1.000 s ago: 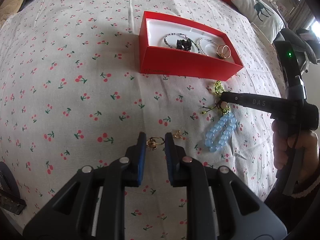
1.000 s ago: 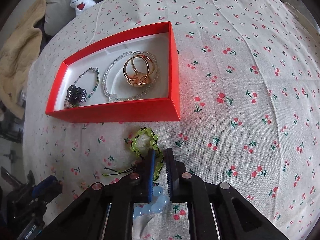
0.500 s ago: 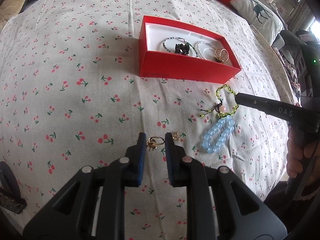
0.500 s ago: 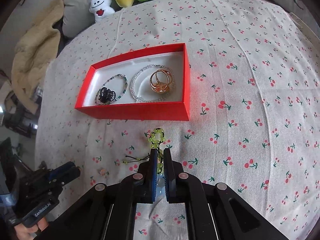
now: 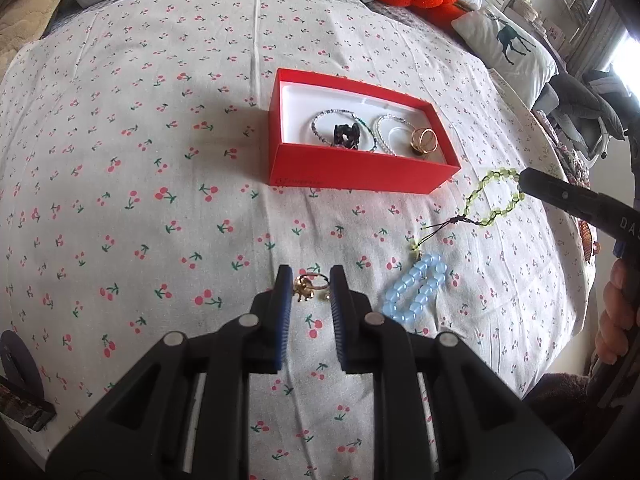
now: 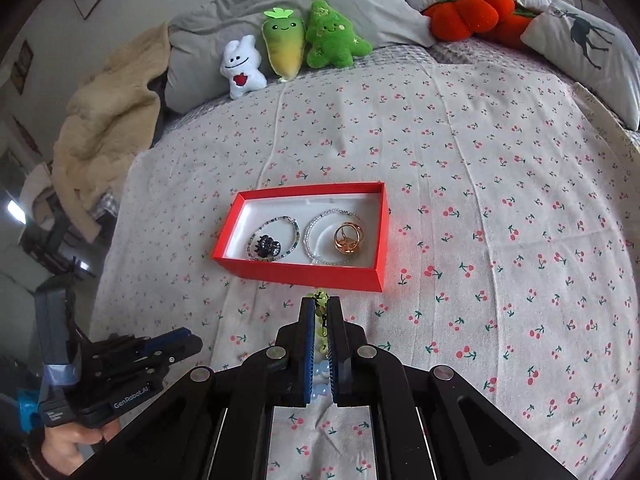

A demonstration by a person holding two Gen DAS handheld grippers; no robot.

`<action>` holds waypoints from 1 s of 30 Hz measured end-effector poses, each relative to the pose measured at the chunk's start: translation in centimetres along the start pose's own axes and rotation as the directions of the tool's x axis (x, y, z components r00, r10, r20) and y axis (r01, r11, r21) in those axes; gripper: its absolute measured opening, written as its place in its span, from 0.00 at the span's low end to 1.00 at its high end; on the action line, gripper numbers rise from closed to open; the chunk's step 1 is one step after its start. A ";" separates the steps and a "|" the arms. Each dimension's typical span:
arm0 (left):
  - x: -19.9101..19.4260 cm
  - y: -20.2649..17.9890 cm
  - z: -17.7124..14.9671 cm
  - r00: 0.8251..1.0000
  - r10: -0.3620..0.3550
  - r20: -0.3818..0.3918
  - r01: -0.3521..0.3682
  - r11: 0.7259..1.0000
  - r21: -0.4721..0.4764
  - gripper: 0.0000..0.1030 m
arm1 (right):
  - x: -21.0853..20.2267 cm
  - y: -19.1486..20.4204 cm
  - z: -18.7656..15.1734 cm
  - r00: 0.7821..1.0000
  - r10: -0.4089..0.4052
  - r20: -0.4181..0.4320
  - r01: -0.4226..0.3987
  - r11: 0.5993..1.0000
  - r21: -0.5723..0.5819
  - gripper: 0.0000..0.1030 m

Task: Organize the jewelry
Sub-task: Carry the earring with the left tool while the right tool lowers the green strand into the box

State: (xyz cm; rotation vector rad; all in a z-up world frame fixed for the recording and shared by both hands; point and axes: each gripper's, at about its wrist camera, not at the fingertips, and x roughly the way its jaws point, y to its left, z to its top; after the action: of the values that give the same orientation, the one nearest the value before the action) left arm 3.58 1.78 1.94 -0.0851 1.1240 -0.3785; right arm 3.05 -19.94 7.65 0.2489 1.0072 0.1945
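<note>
A red box (image 5: 360,178) (image 6: 300,274) on the cherry-print bedspread holds two beaded bracelets, a black clip and a gold ring. My right gripper (image 6: 320,304) (image 5: 522,180) is shut on a green bead bracelet (image 5: 492,196) (image 6: 320,322) and holds it above the cloth, right of the box. The bracelet's black cord tail (image 5: 436,228) trails down to the cloth. A pale blue bead bracelet (image 5: 416,292) (image 6: 320,380) lies below it. My left gripper (image 5: 308,292) (image 6: 196,343) is shut on a small gold ring (image 5: 308,284) just above the cloth.
A tiny gold earring (image 6: 243,357) lies on the cloth near the left gripper. Plush toys (image 6: 304,44), an orange plush (image 6: 472,10) and pillows line the far end of the bed. A beige blanket (image 6: 104,128) is heaped at the left. Hands (image 5: 616,320) (image 6: 76,444) hold the grippers.
My right gripper has risen with the green bracelet, lifting its loop off the cloth and away from the blue bracelet. The left gripper kept its grip on the ring and tilted slightly.
</note>
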 end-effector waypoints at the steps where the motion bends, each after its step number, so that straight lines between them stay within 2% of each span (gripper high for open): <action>1: -0.2 -0.1 0.2 1.000 -0.004 0.010 0.004 1.000 0.001 0.20 | -0.3 0.0 0.1 1.000 0.008 0.007 -0.008 1.000 0.001 0.06; 14: -1.3 -1.4 3.3 0.994 -0.060 0.094 0.062 0.998 -0.021 0.20 | -2.7 1.0 0.9 0.994 0.060 0.091 -0.060 0.998 -0.001 0.06; 27: 0.6 -2.3 7.2 0.987 -0.081 0.139 0.089 0.995 -0.050 0.20 | -3.2 0.9 3.6 0.976 0.094 0.198 -0.097 0.995 0.002 0.06; 30: 1.6 -2.4 8.0 0.987 -0.066 0.145 0.075 0.996 -0.054 0.20 | -2.8 0.8 4.3 0.971 0.109 0.212 -0.115 0.993 0.016 0.06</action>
State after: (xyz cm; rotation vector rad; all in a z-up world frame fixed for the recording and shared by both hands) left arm 10.72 -1.94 4.66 -0.2015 0.9924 -0.3963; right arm 5.23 -20.49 12.33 0.3451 0.7863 0.2509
